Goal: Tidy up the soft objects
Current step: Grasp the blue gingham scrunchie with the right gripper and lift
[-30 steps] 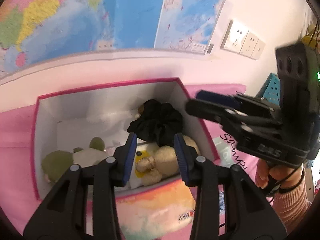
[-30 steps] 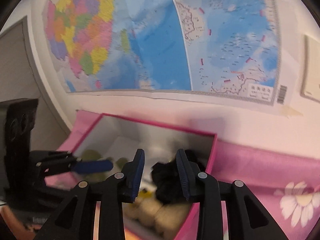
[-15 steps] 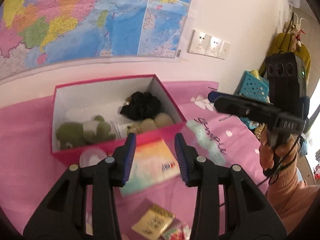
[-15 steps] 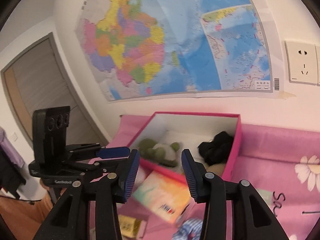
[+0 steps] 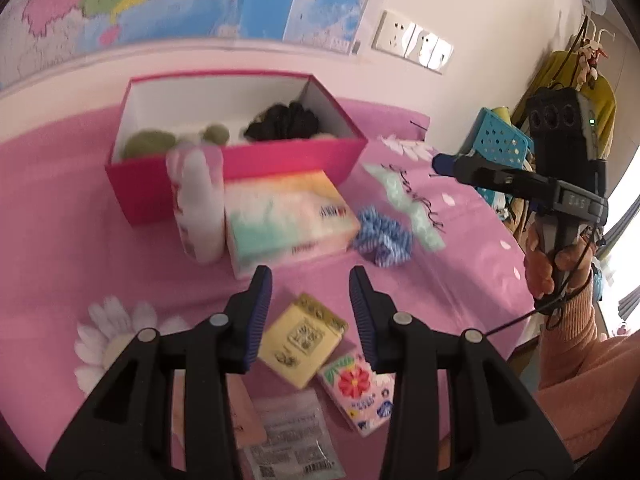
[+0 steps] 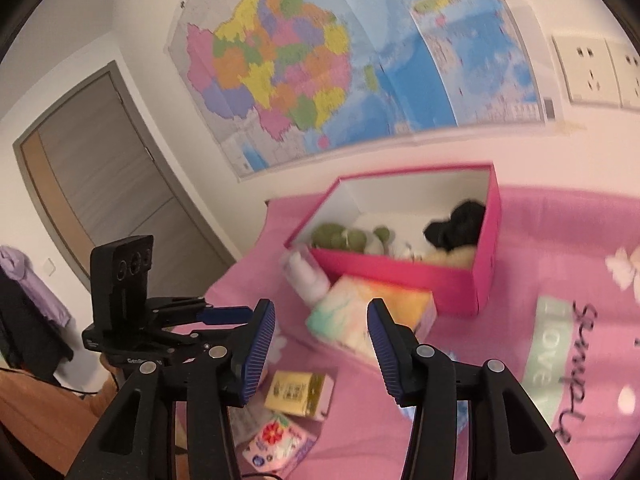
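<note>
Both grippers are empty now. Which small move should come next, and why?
Probably lower the right gripper toward the blue striped scrunchie. It lies outside the pink box, which already holds the black scrunchie; the jaws have just been opening, with nothing between them.

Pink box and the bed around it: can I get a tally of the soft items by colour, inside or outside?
Green plush toy, in the pink box: 1
Cream plush, in box: 1
Black scrunchie, in box: 1
Blue striped scrunchie, outside on the bed: 1
Total: 4
</note>
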Demonstrator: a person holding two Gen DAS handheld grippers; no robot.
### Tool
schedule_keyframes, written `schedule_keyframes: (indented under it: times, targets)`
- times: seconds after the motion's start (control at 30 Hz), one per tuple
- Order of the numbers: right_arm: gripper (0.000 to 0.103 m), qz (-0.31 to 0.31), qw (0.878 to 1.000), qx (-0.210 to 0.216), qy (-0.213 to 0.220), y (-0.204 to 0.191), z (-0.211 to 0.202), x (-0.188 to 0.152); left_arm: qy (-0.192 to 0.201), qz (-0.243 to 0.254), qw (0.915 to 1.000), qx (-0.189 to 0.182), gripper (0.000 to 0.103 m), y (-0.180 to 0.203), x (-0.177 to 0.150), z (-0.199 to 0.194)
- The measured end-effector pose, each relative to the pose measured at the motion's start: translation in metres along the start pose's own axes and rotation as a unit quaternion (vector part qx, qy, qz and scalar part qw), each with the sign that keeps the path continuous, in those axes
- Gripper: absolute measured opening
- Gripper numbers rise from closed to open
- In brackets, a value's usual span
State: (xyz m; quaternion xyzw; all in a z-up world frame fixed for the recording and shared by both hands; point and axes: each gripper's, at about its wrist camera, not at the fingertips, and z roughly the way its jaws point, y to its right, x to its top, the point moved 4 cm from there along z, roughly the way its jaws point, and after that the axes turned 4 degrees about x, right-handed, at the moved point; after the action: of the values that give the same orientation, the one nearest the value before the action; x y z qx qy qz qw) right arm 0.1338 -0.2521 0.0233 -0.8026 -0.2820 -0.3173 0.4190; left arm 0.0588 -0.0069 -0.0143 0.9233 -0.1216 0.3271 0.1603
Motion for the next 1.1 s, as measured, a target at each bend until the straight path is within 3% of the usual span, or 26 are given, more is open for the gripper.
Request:
schedule_keyframes:
  times: [0.1,0.4,0.57,0.83,0.93,1.1]
  targets:
    - [0.049,0.018,1.000,-0.010,-0.012,0.009,0.005,-0.014,-0.010,-0.004,0.9998,-0.019,0.042,0.005,-0.007,0.006]
    - [0.049,0.057,0.989,-0.122,-0.051,0.067,0.021,-0.049,-0.049,0.026,0.9967,-0.059,0.042,0.044,-0.015,0.045]
    - [0.057,0.079,0.984,-0.138,-0.079,0.093,0.035,-0.063,-0.071,0.035,0.9944,-0.070,0.042,0.057,-0.012,0.066]
    - [0.056,0.052,0.982,-0.148,-0.105,0.100,0.054,-0.067,-0.101,0.036,0.9909,-0.082,0.042,0.067,-0.008,0.092]
    - [0.028,0.048,0.982,-0.145,-0.110,0.101,0.056,-0.070,-0.112,0.031,0.9893,-0.088,0.042,0.069,-0.008,0.103]
    - [0.015,0.040,0.984,-0.140,-0.102,0.095,0.049,-0.071,-0.125,0.020,0.9878,-0.091,0.042,0.069,-0.007,0.113]
